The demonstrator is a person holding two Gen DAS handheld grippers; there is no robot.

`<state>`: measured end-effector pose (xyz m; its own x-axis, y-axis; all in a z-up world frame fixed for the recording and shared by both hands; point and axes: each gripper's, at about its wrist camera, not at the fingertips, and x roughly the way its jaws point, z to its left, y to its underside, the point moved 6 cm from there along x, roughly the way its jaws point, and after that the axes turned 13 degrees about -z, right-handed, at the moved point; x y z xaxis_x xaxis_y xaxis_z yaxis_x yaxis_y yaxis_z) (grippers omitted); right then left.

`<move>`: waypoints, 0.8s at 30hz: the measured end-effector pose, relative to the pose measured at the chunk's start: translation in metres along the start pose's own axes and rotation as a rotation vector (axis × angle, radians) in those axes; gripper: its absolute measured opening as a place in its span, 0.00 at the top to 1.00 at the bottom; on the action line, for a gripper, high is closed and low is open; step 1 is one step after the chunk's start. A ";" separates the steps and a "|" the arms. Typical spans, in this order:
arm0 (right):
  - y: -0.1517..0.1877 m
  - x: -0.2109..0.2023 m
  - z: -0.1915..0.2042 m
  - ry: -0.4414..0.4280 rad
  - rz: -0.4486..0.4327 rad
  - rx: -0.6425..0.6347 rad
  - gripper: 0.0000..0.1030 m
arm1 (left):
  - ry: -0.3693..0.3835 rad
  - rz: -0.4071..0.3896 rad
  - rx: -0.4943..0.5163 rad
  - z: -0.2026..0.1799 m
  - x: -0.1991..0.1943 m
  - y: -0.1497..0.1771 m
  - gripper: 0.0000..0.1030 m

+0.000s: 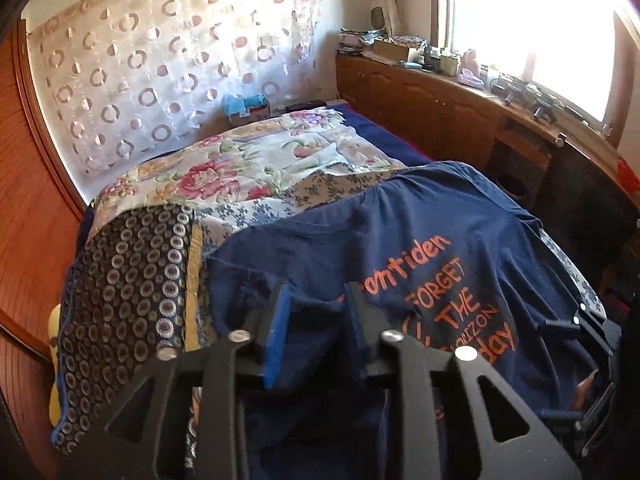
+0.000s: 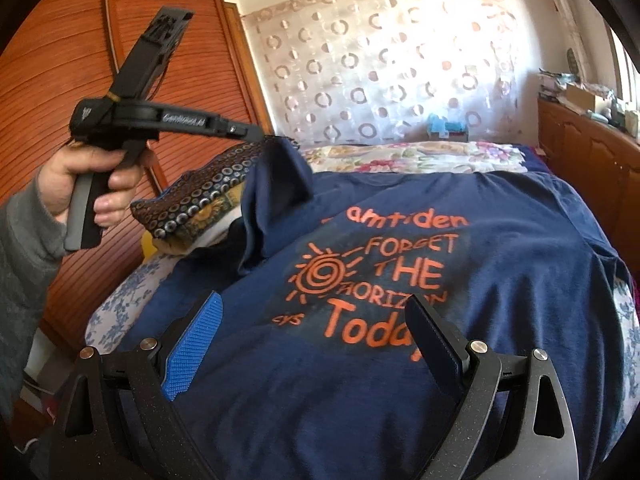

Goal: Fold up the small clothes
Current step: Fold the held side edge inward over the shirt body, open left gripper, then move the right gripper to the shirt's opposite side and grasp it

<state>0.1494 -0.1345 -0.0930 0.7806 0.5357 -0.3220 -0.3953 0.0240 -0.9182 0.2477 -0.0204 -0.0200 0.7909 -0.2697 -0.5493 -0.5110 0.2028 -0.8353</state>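
A navy T-shirt (image 2: 500, 240) with orange lettering lies spread on the bed, print up. It also shows in the left wrist view (image 1: 400, 232). My left gripper (image 1: 318, 300) is shut on the shirt's left sleeve and holds it lifted off the bed; in the right wrist view this gripper (image 2: 276, 142) shows at the upper left with the sleeve hanging from it. My right gripper (image 2: 316, 320) is open and empty, low over the shirt's lower front, its blue pad (image 2: 192, 348) on the left.
The bed carries a floral quilt (image 1: 248, 168) and a dark circle-patterned cloth (image 1: 128, 272) on the left. A wooden wardrobe (image 2: 80, 60) stands left. A wooden cabinet (image 1: 440, 112) with clutter runs along the right under the window.
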 end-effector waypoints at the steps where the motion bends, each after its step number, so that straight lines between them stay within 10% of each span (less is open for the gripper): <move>1: 0.000 0.000 -0.001 0.003 0.001 0.001 0.09 | -0.007 -0.002 -0.003 0.002 -0.004 0.004 0.62; 24: -0.011 0.001 -0.043 0.107 0.031 -0.051 0.09 | 0.009 0.083 -0.057 -0.019 0.028 0.122 0.50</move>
<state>0.1756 -0.1707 -0.0932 0.8165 0.4423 -0.3710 -0.3973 -0.0358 -0.9170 0.2013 -0.0209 -0.1376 0.7419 -0.2626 -0.6170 -0.5935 0.1713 -0.7864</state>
